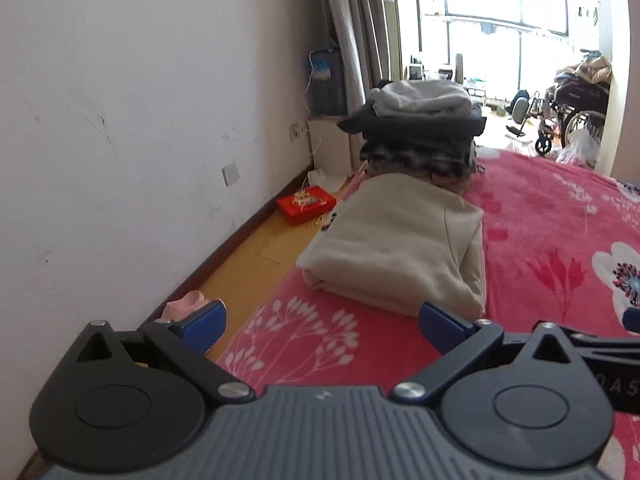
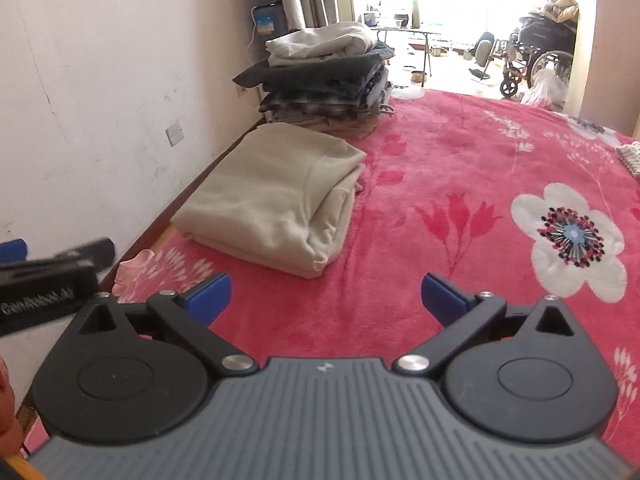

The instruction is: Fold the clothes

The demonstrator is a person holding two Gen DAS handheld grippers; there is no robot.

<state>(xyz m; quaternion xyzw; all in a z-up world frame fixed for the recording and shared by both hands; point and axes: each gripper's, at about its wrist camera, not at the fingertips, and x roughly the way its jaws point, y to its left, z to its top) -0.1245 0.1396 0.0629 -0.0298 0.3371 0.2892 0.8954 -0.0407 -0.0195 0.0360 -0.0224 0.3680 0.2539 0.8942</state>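
Note:
A folded beige garment (image 1: pixel 396 240) (image 2: pixel 276 196) lies near the left edge of the bed, on the red floral blanket (image 1: pixel 540 248) (image 2: pixel 460 184). Behind it stands a pile of folded clothes (image 1: pixel 420 128) (image 2: pixel 328 76), grey and dark ones on top. My left gripper (image 1: pixel 322 322) is open just short of the beige garment, nothing between its blue pads. My right gripper (image 2: pixel 326 294) is open wide above the blanket, to the right of and short of the garment, also empty. In the right wrist view, part of the left gripper shows at the left edge.
A white wall (image 1: pixel 140 120) runs along the left, with a strip of wooden floor (image 1: pixel 256 256) beside the bed. On the floor lie a red box (image 1: pixel 306 204) and a pink slipper (image 1: pixel 184 306). A wheelchair (image 1: pixel 576 116) stands by the bright window at the back.

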